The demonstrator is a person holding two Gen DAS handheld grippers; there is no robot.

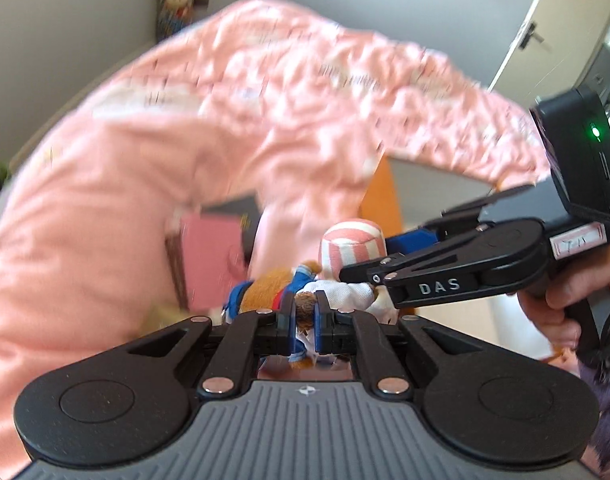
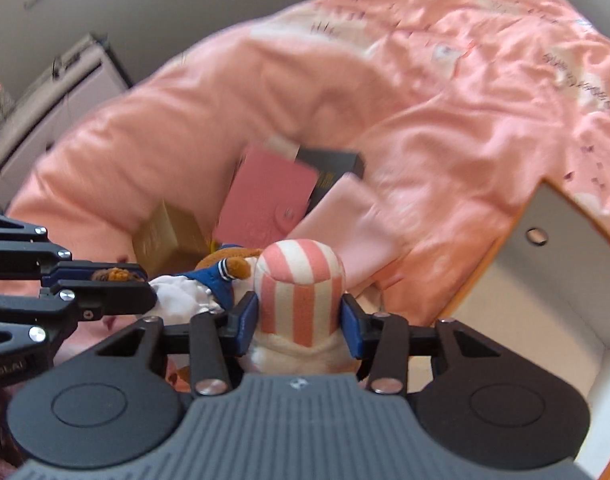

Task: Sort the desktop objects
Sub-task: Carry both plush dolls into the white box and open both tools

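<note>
Reading "DAS" on the right tool [image 1: 363,276].

Both your wrist cams tilt steeply down, close over the plush toy [image 1: 289,292]. Left cam catches the right gripper [image 1: 359,272] entering from its right; right cam sees the left gripper [image 2: 145,286] at its left. Shared: toy, pink quilt [image 2: 425,100].

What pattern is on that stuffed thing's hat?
Pink and white vertical stripes on the hat, clearest in the right wrist view.
</note>
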